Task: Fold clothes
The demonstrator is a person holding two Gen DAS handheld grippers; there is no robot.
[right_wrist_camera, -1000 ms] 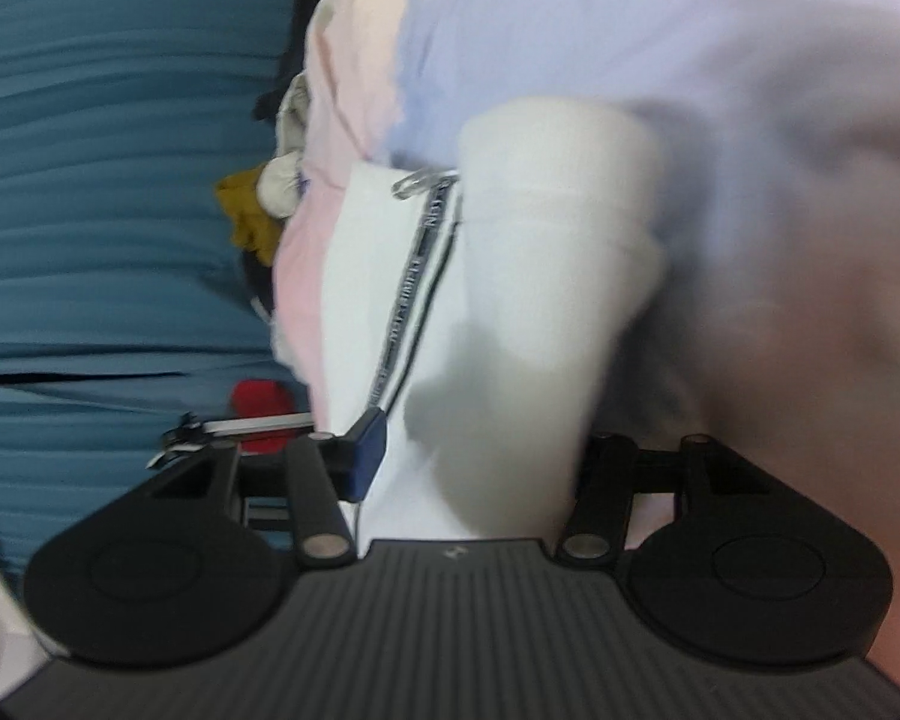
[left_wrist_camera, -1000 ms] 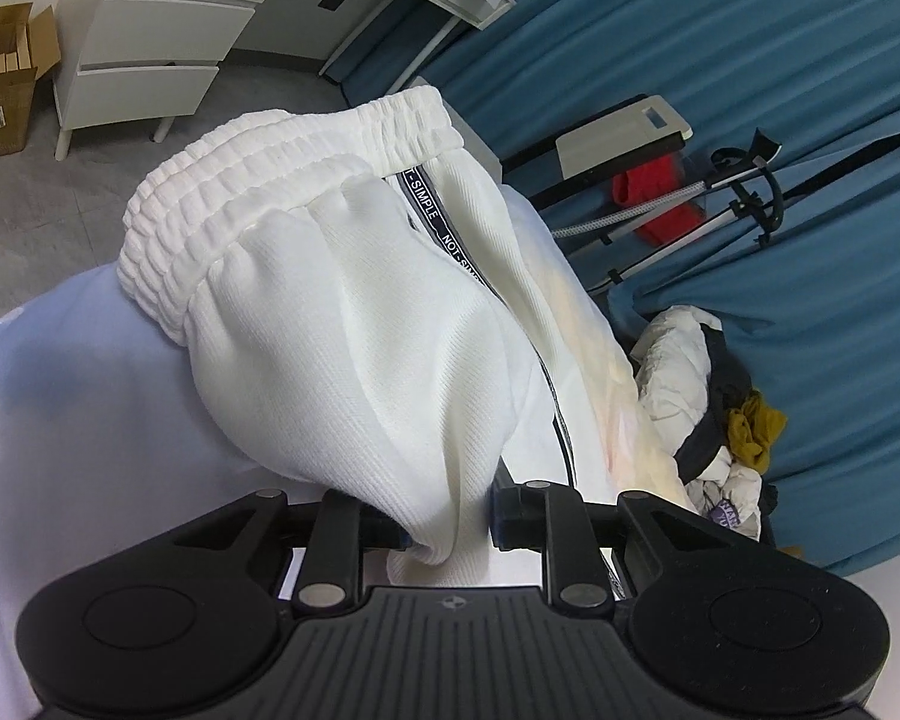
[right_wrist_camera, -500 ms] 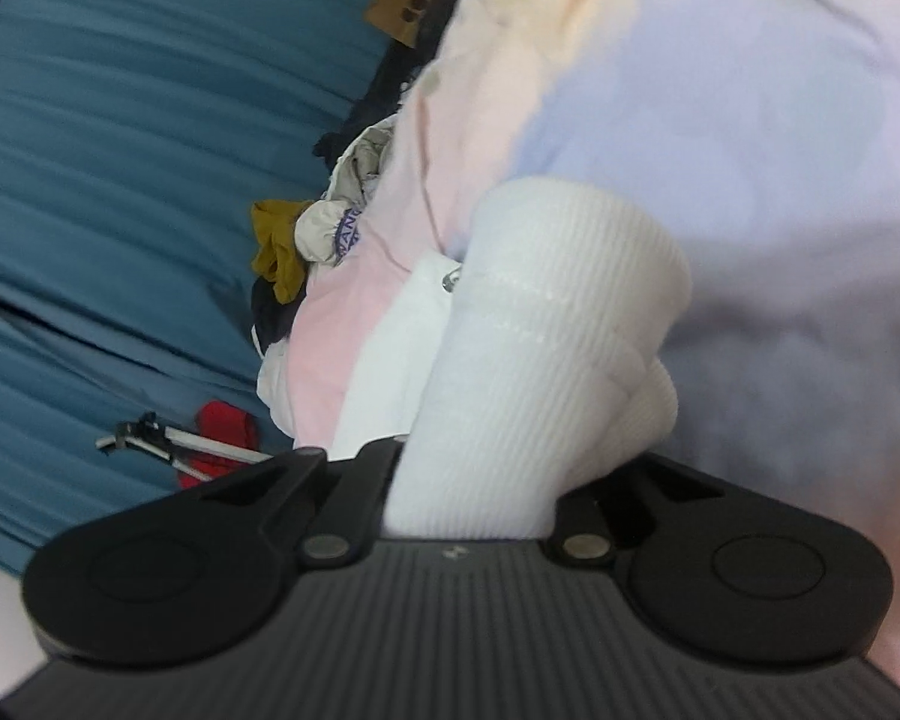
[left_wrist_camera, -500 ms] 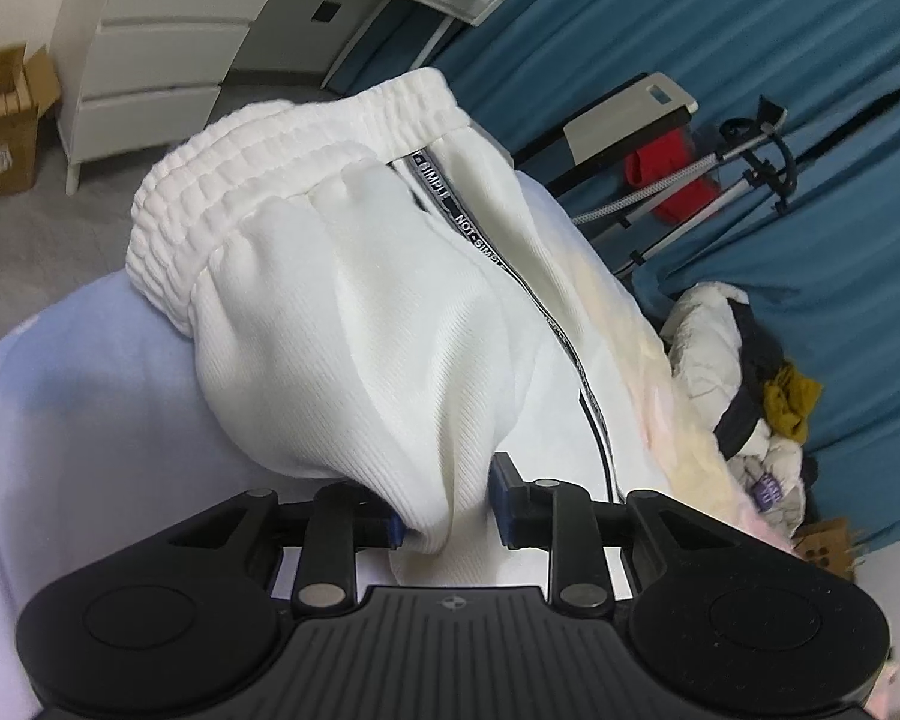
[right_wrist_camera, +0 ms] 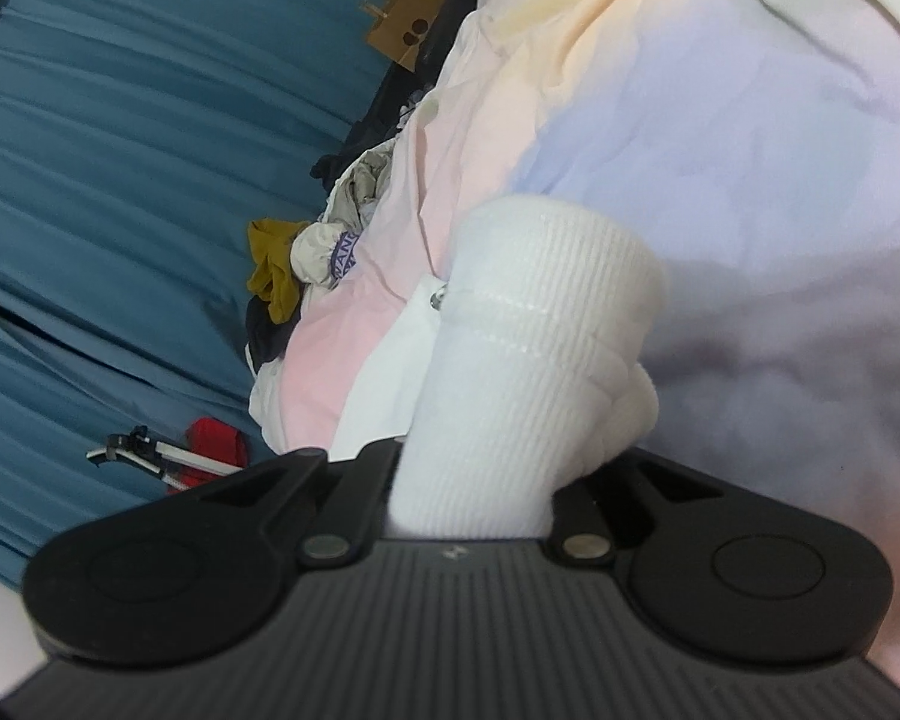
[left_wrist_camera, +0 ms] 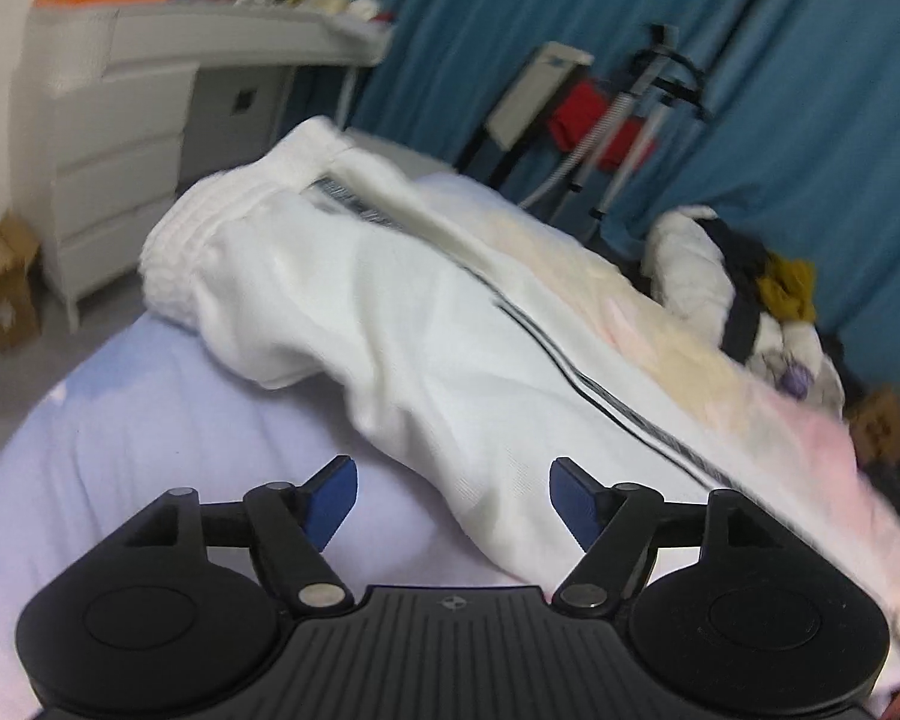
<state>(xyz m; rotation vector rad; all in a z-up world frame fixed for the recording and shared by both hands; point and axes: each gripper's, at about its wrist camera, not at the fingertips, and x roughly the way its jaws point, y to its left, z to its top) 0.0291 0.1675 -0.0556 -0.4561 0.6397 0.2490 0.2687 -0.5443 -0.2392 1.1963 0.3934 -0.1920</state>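
White trousers [left_wrist_camera: 426,324]: one pair, black side stripe, lying lengthwise on the pastel bed sheet [left_wrist_camera: 150,420] ahead of the left gripper [left_wrist_camera: 453,495]. Left fingers [left_wrist_camera: 330,498] spread wide, holding nothing; trouser fabric lies just ahead of and between the tips, whether touching cannot be told. Right gripper [right_wrist_camera: 471,480]: fingers closed around the ribbed cuff [right_wrist_camera: 528,360], which fills the gap. Bare sheet lies left of the left fingers and beyond the cuff. One clothes pile [left_wrist_camera: 750,300] sits at the bed's far edge.
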